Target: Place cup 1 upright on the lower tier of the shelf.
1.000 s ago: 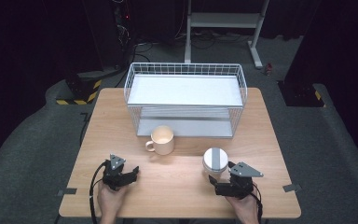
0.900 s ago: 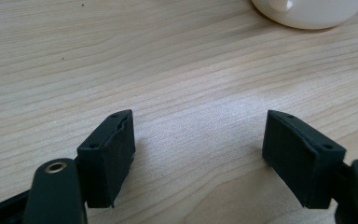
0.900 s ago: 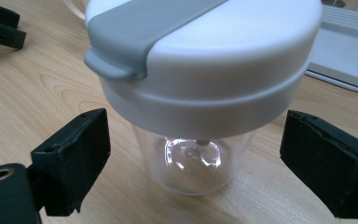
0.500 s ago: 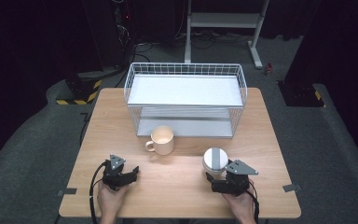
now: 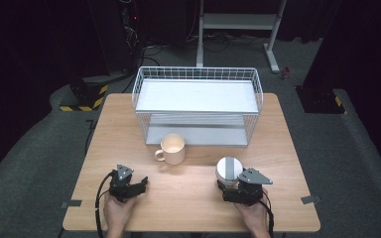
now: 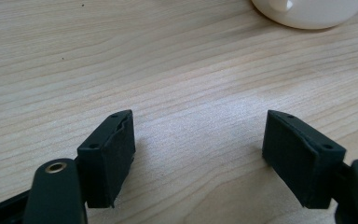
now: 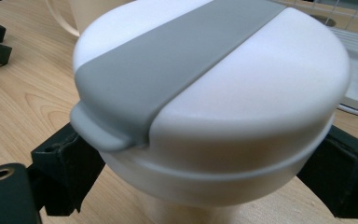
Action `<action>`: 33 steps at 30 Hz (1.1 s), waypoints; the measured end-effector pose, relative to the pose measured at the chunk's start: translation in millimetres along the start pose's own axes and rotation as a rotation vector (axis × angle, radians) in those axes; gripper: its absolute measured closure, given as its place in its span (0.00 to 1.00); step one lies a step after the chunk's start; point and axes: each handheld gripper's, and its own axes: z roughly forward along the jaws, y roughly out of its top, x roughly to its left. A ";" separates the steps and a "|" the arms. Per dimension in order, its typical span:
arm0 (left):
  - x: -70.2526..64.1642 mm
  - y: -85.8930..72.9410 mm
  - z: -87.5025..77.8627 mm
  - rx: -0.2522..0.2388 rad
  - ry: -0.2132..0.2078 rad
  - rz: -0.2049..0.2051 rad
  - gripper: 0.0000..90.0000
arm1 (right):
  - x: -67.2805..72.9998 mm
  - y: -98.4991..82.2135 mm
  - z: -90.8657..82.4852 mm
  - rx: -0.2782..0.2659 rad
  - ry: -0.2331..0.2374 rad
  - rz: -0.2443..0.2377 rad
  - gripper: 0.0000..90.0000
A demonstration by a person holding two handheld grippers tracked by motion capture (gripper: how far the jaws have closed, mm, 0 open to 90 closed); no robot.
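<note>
A light wooden table (image 5: 278, 144) fills the middle of the high view, with a white wire-mesh rack with two flat white shelves (image 5: 197, 104) standing at its far, upper-centre part. Just in front of the rack sits a cream ceramic mug (image 5: 171, 148), upright, its handle turned to the left of the frame.

At the lower left of the high view, the left gripper (image 5: 140, 184) rests on the table in the person's hand, well apart from the mug. In the left gripper view its jaws stand spread wide with only bare wood between them, holding nothing; the mug's base shows at the top right edge of that view.

At the lower right of the high view, the right gripper (image 5: 227, 182) is at a round white container with a grey band across its lid (image 5: 228, 169). In the right gripper view the container (image 7: 214, 93) sits between the two jaws, one on each side just under the lid's rim; whether the pads press on it or only flank it I cannot tell.
</note>
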 end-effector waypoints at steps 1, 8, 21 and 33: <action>0.0 0.0 0.0 0.000 0.000 0.000 0.29 | 0.1 0.2 0.2 -0.002 -0.001 -0.001 0.10; 0.0 0.0 0.0 0.000 0.000 0.001 0.29 | 1.1 0.9 1.5 -0.007 -0.010 -0.003 0.10; -0.1 0.0 -0.1 0.001 0.000 0.000 0.29 | 2.3 1.4 3.3 -0.009 -0.017 -0.013 0.11; -0.1 0.0 -0.1 0.001 0.001 0.000 0.29 | 0.5 -0.5 3.9 -0.013 0.004 -0.016 0.19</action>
